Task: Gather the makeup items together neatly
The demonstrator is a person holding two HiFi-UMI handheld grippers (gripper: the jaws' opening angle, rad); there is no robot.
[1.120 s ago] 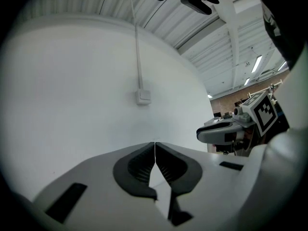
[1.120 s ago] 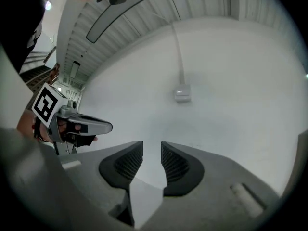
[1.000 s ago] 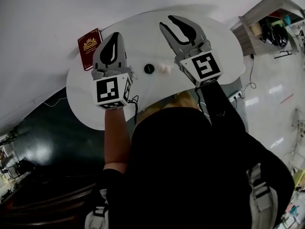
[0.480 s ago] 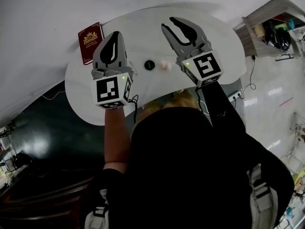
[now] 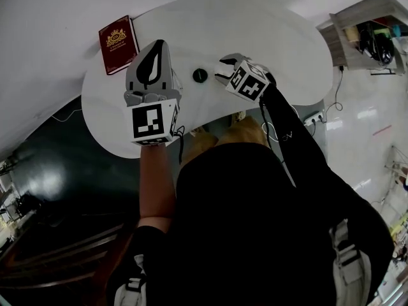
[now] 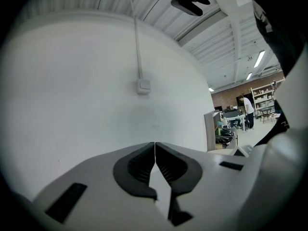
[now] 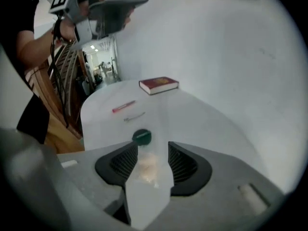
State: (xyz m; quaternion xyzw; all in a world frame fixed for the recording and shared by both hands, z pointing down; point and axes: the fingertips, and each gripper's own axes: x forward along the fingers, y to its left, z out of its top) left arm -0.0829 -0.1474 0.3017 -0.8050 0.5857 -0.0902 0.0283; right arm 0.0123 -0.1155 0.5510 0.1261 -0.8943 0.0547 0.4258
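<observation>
Since a second ago the right gripper (image 5: 222,69) has dropped from its raised, nearly level pose and now tips steeply down at the white table (image 5: 274,30). Its jaws have just been opening and stand wide apart. A pale peach item (image 7: 147,165) lies on the surface between them, too blurred to name, and the pads do not press on it. We judge this to be the approach to a first pick, with nothing gathered yet. Just past its tips sits a dark green round piece (image 7: 141,137), and farther ahead lie a thin pale sliver (image 7: 134,117), a slim red stick (image 7: 123,107) and, beyond them, a red book (image 7: 159,84). The left gripper (image 5: 159,44) hangs to that side, its jaws closed together on nothing, facing a bare white wall (image 6: 86,81). Open shelving (image 5: 366,34) stands off to the right of the right gripper.
</observation>
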